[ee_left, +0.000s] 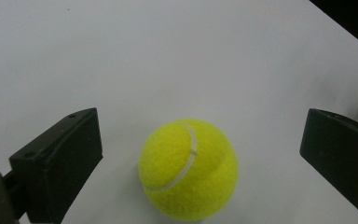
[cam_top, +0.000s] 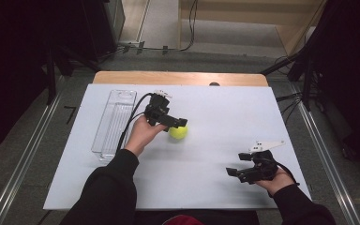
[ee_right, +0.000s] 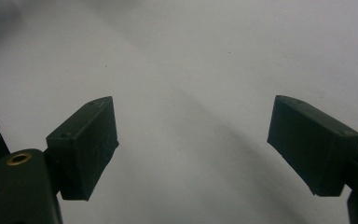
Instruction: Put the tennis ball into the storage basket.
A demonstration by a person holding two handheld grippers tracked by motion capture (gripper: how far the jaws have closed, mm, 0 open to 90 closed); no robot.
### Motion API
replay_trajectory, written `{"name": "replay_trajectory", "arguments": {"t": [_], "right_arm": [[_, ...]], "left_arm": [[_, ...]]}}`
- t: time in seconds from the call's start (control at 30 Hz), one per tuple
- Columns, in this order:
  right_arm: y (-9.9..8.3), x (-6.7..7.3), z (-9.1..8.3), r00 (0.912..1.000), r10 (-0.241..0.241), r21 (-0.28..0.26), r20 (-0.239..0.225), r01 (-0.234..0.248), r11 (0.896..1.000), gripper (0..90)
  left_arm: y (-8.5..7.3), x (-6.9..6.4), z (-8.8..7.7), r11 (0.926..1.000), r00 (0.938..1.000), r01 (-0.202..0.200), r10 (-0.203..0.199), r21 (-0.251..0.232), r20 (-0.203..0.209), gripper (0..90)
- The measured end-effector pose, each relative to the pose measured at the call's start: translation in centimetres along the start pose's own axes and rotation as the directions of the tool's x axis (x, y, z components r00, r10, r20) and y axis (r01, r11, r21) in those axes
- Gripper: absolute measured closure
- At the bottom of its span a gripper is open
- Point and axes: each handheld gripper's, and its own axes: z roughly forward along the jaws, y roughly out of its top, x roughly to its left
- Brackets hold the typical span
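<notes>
Left tongs [ee_left: 200,154] gaped wide, straddling tennis ball [ee_left: 189,169] resting on white table [ee_left: 168,56] between jaws, touching neither. Right tongs [ee_right: 193,149] likewise wide, empty, well apart. Risked nudging ball rolling away through off-centre closing.

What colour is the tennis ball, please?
Yellow-green with a white curved seam, clearest in the left gripper view: tennis ball.

Dim room, dark edges; white table [cam_top: 215,108] evenly lit; right gripper view soft, shadowed.
</notes>
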Motion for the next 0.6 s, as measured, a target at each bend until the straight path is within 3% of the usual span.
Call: {"name": "replay_trajectory", "arguments": {"t": [0.6], "right_arm": [[-0.01,0.10,0.05,1.0000,-0.004,0.001,-0.003,0.004,1.000,13.9]], "left_arm": [[-0.89,0.11,0.93,0.9999,1.0000,-0.002,0.002,-0.010,-0.003,0.0]]}}
